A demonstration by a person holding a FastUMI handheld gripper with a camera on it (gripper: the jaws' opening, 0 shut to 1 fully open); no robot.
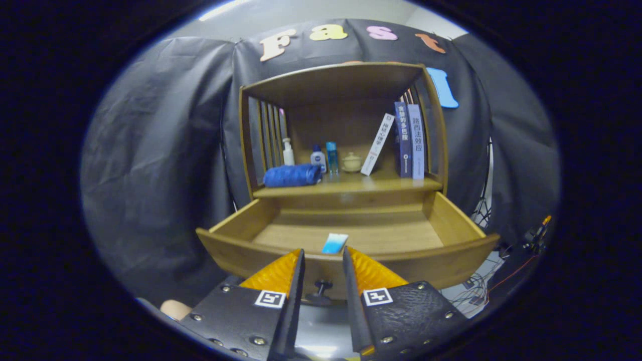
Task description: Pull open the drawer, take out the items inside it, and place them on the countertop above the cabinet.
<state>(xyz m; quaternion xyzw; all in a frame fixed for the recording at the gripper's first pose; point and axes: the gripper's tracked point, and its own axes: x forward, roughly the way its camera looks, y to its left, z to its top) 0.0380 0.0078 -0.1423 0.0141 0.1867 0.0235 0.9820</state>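
One small flat blue-and-white packet [334, 243] in open wooden drawer [454, 220]; likely light, thin, slippery—pinch edges. Hand-held gripper [323, 258] spread, empty.

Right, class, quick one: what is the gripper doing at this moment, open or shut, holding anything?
Gripper: open, holding nothing; the dark round drawer knob sits between its fingers, untouched, at the front of the pulled-out wooden drawer.
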